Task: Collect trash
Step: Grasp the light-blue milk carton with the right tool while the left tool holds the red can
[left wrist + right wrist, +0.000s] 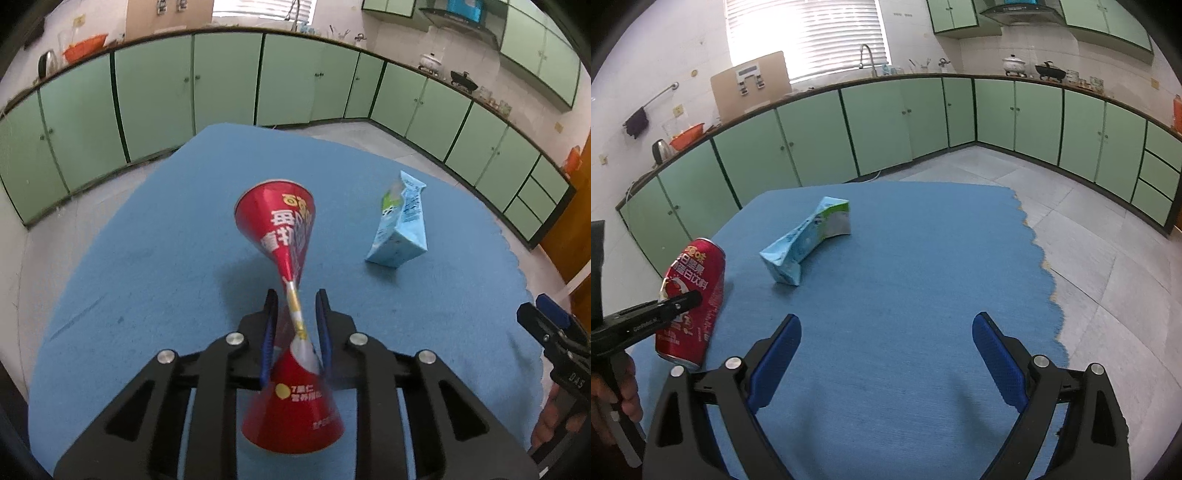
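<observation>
A green-cabinet kitchen surrounds the blue tabletop; the left gripper has its jaws clamped on the crushed red can, lifted for disposal; the right gripper waits, jaws apart, near the flattened blue carton.

Kitchen with green cabinets
A bright blinded window above the sink; pale tiled floor; blue tablecloth.
</observation>
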